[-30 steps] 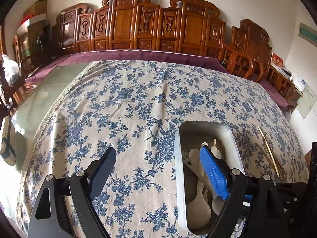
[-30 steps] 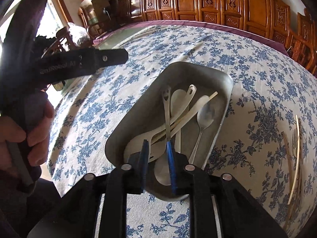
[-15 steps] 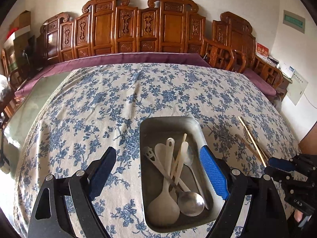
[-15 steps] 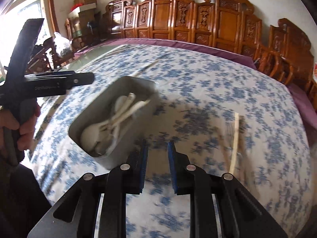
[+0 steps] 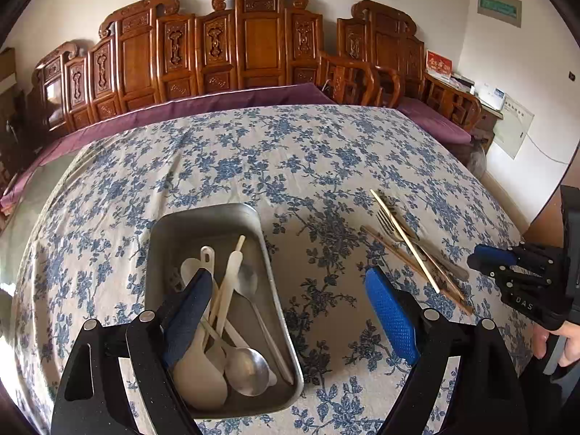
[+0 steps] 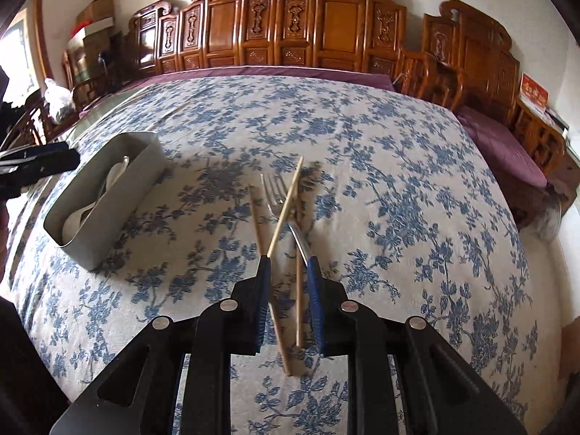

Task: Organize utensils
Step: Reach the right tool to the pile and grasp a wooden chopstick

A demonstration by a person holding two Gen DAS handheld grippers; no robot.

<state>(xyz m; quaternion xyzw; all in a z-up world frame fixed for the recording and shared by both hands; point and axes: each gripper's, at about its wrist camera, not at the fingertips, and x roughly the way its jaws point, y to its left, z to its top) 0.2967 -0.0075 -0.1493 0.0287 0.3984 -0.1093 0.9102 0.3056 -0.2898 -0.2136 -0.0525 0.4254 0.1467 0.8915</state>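
Note:
A metal tray [image 5: 203,214] on the flowered tablecloth holds several spoons [image 5: 246,366] and white utensils. My left gripper [image 5: 288,275] hangs open and wide above the tray's right rim, one finger over the tray and the other over the cloth. To the right lie a fork [image 5: 389,223] and chopsticks [image 5: 406,241], loose on the cloth. My right gripper [image 6: 288,261] hovers over the near ends of the chopsticks [image 6: 290,195] and the fork [image 6: 272,188]. Its jaws stand a narrow gap apart with nothing gripped.
Carved wooden chairs [image 5: 253,43] line the table's far side behind a purple cloth edge [image 5: 217,101]. A hand [image 5: 565,340] holds the right gripper [image 5: 485,257] at the table's right edge. The tray's wall [image 6: 119,188] stands left of the fork.
My right gripper has swung from above the tray rightward to over the fork and chopsticks. My left gripper has shifted right, so the tray now sits under its left finger.

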